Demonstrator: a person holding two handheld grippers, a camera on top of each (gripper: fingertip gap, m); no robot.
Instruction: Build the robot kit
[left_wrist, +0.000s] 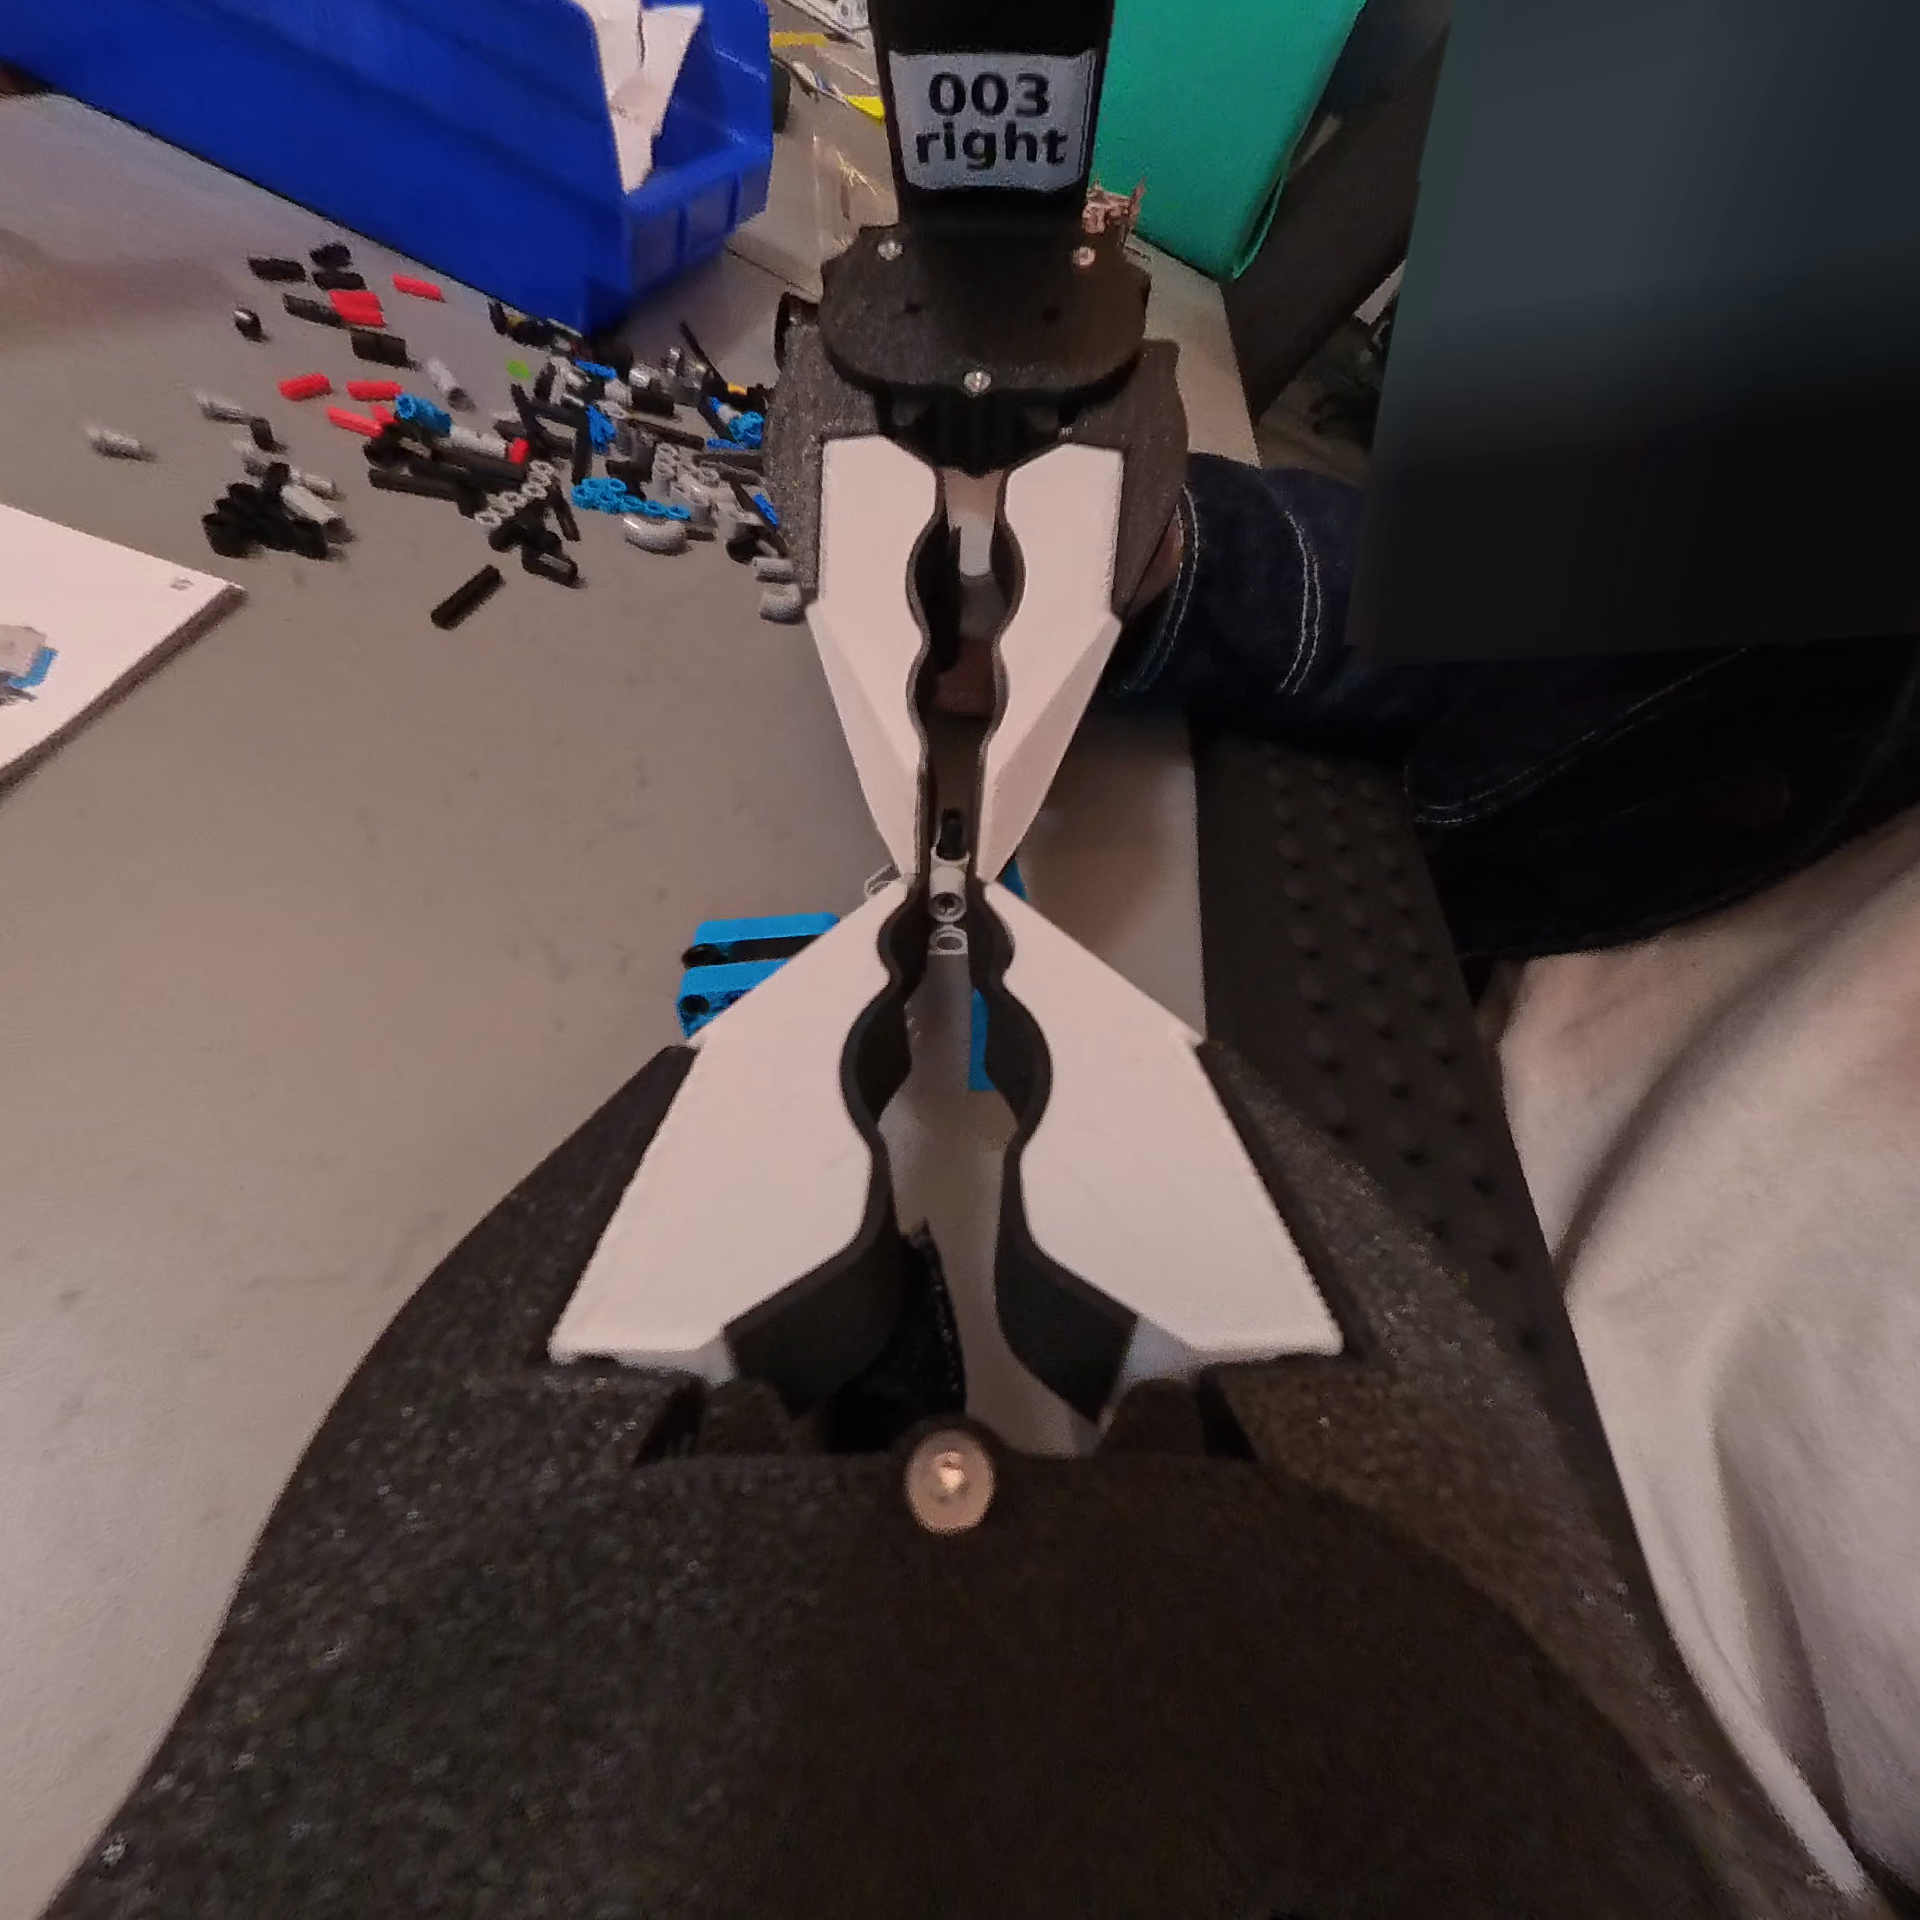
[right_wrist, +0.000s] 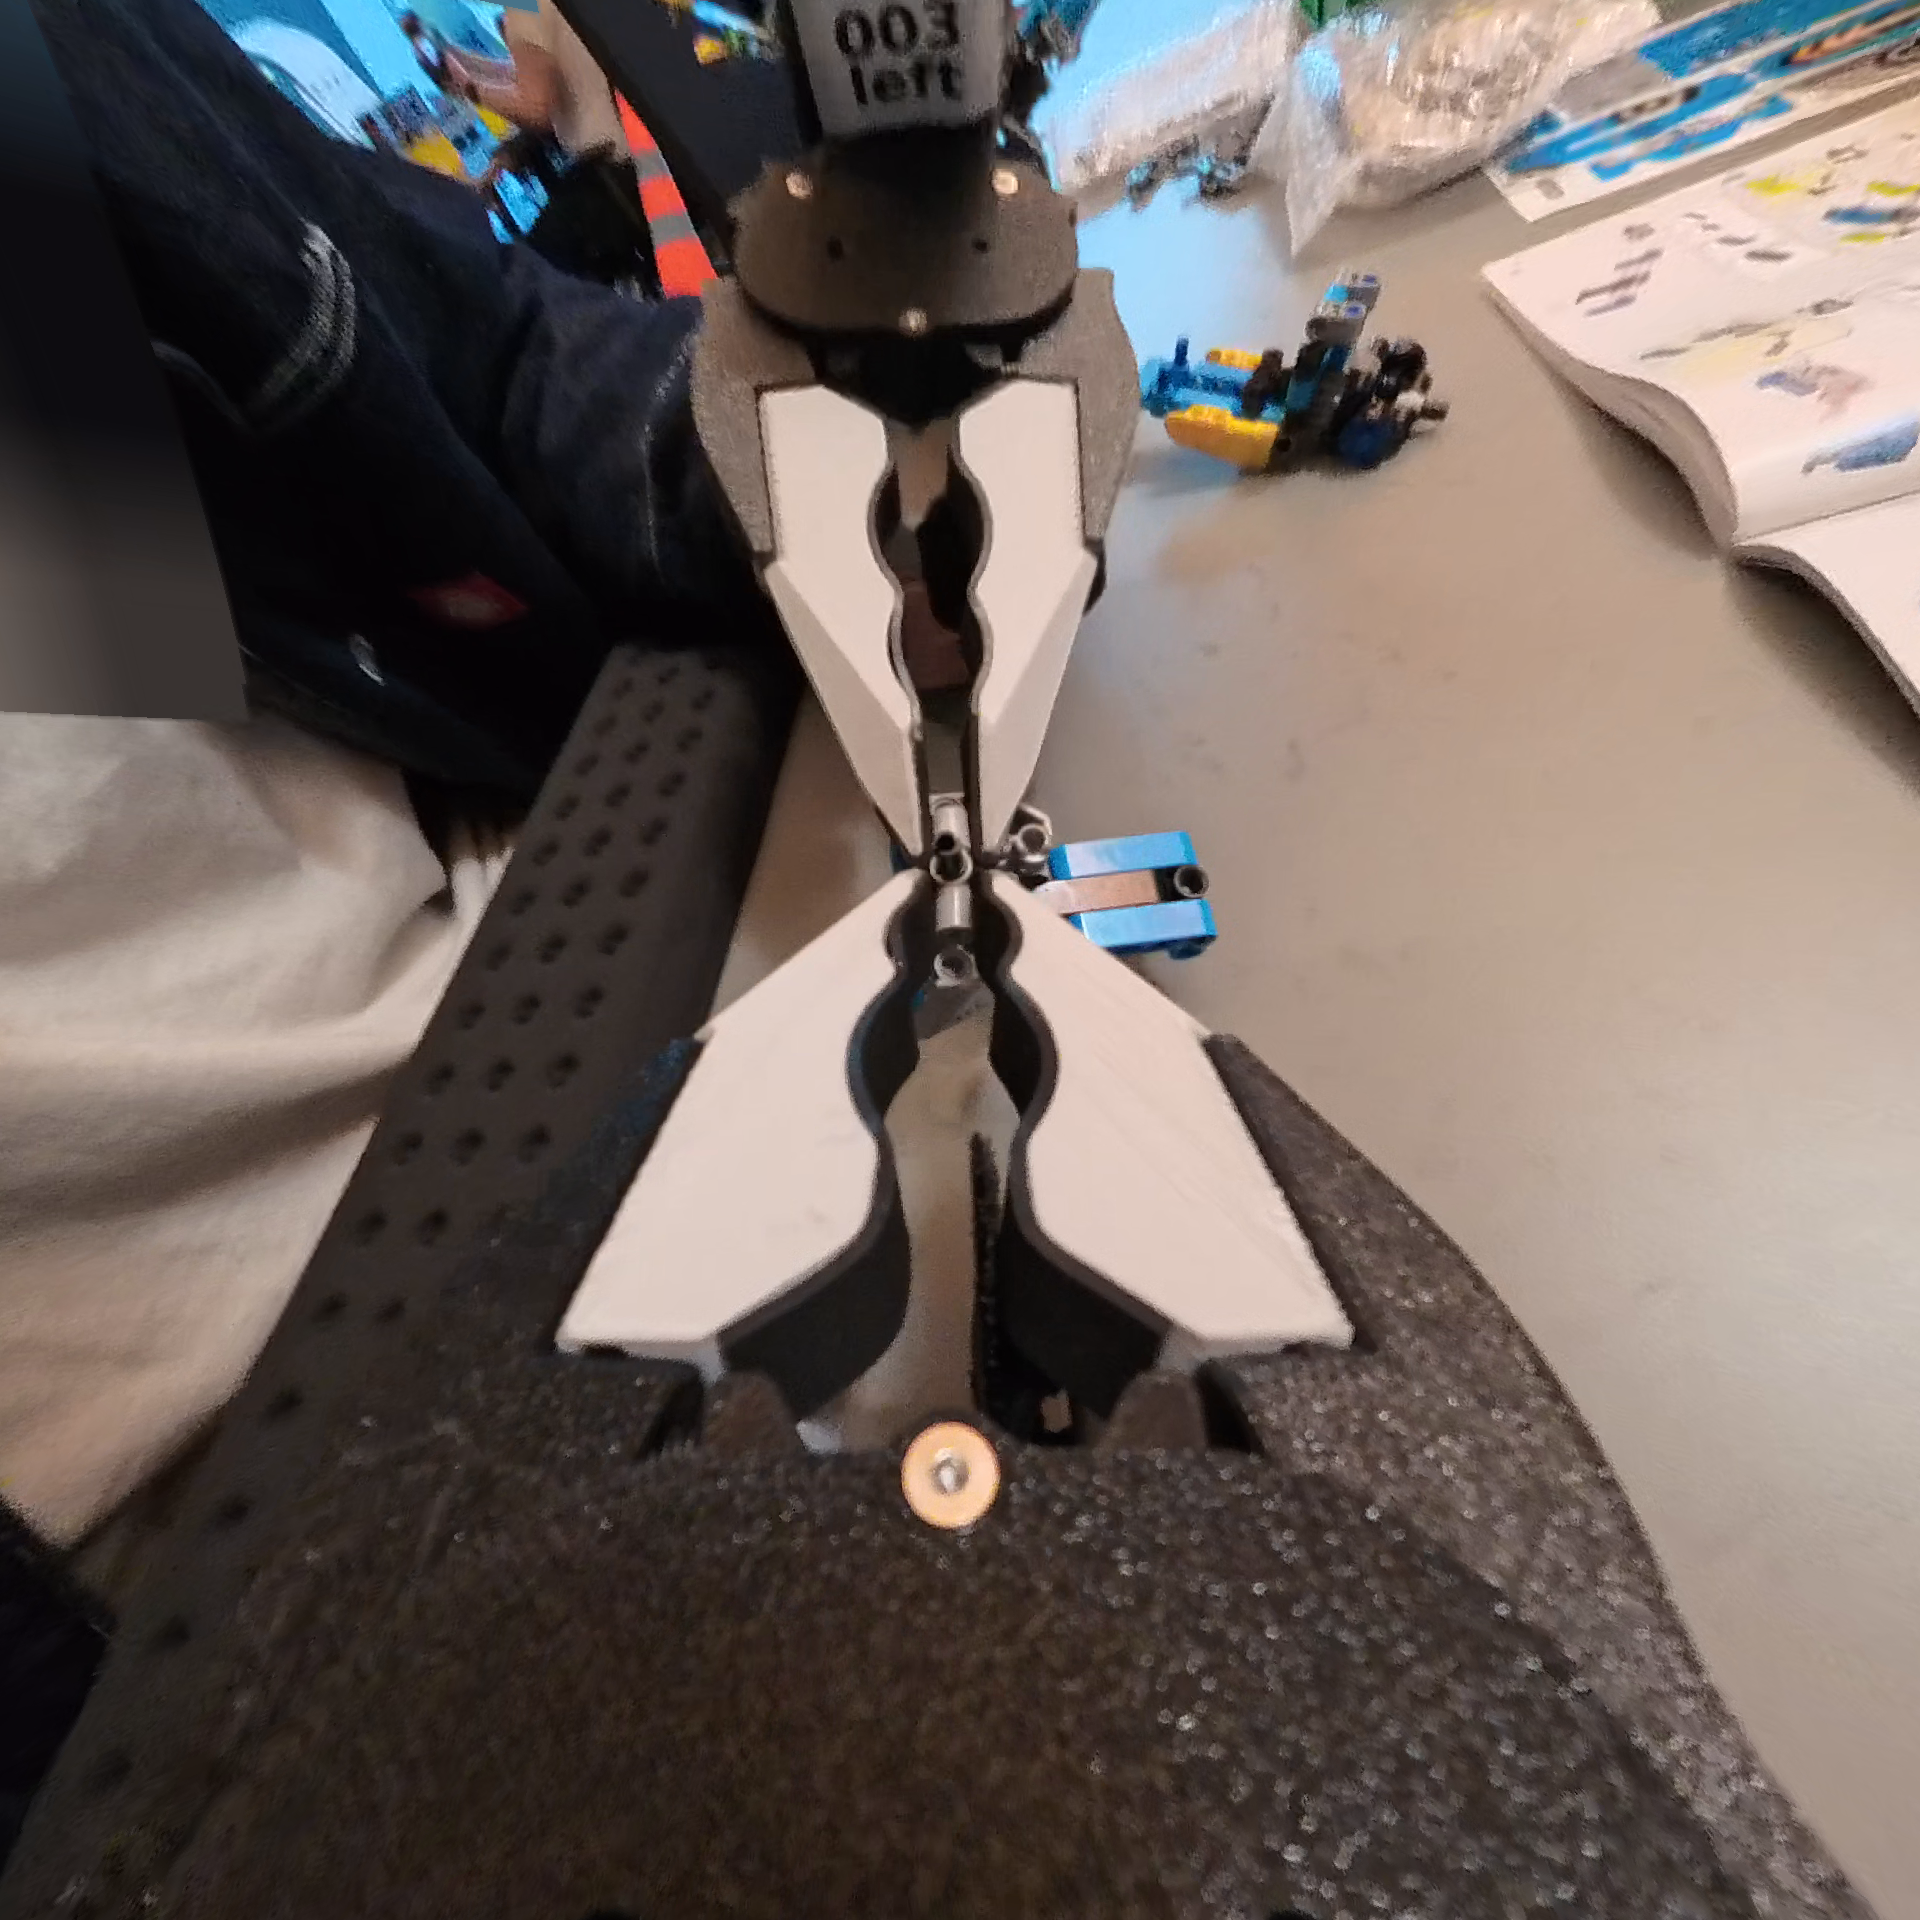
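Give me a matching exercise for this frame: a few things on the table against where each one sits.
Things:
1. blue bin
2. loose small parts
3. yellow and blue model
4. open booklet

Places:
A. table's right edge, right wrist view
B. far left, behind the scattered pieces, left wrist view
C. beyond the opposing tongs, beside the booklet, right wrist view
D. spread on the table before the bin, left wrist view

Pairs: 1-B, 2-D, 3-C, 4-A
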